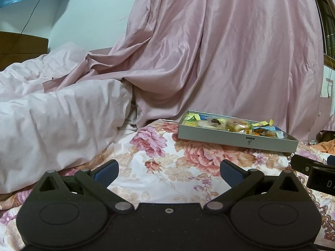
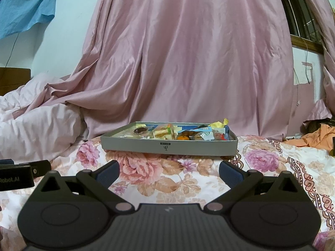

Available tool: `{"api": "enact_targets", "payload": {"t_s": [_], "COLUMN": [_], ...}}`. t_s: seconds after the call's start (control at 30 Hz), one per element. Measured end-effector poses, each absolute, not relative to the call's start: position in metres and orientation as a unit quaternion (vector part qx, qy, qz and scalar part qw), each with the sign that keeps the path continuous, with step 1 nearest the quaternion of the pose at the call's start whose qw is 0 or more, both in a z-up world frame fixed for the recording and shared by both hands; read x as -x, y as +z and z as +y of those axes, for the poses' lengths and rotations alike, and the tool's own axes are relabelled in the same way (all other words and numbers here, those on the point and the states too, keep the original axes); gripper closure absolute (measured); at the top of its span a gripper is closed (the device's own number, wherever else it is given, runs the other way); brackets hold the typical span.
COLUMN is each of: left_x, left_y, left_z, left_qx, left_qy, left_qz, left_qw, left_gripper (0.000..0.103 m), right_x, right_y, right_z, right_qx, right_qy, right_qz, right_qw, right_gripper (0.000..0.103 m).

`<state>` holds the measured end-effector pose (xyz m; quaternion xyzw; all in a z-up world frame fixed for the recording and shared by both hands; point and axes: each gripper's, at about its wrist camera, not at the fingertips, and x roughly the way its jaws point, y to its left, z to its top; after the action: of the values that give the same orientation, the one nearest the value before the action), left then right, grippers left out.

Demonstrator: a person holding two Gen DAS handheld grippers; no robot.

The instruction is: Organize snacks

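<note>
Pink curtain (image 2: 188, 52) is hanging behind a bed w/ a floral sheet (image 2: 188, 179). Right gripper (image 2: 169, 172) is hovering low over the sheet, fingers wide apart, nothing btwn them; left gripper (image 1: 169, 172) likewise, spread and empty, further left. Best approach, I'd say: come in over the near wall, pick one wrapper at a time, pinch lightly, since the bed is soft and the tin may tip. Tin (image 2: 167, 146) is sitting straight ahead of the right gripper, shallow, grey, open-topped, holding mixed snacks (image 2: 184, 133): clear packs, yellow and blue wrappers, something orange.
</note>
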<state>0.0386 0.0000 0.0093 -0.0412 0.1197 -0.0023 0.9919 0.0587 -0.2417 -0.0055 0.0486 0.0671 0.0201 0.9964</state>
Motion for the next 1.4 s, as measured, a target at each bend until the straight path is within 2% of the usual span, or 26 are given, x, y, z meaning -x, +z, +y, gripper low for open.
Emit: {"api": "enact_targets", "payload": {"t_s": [1.4], "left_x": [-0.0378], "left_y": [0.0086], "left_z": [-0.0016], "left_qx": [0.041], "left_qy": [-0.002], "left_qz": [0.119], "left_qw": [0.992], "left_gripper": [0.001], "right_x": [-0.0610], "right_y": [-0.0092], "right_z": [-0.2363], "right_qx": [-0.049], "right_qy": [0.026], "right_qz": [0.080], "right_qw": [0.995], "right_gripper": [0.000]}}
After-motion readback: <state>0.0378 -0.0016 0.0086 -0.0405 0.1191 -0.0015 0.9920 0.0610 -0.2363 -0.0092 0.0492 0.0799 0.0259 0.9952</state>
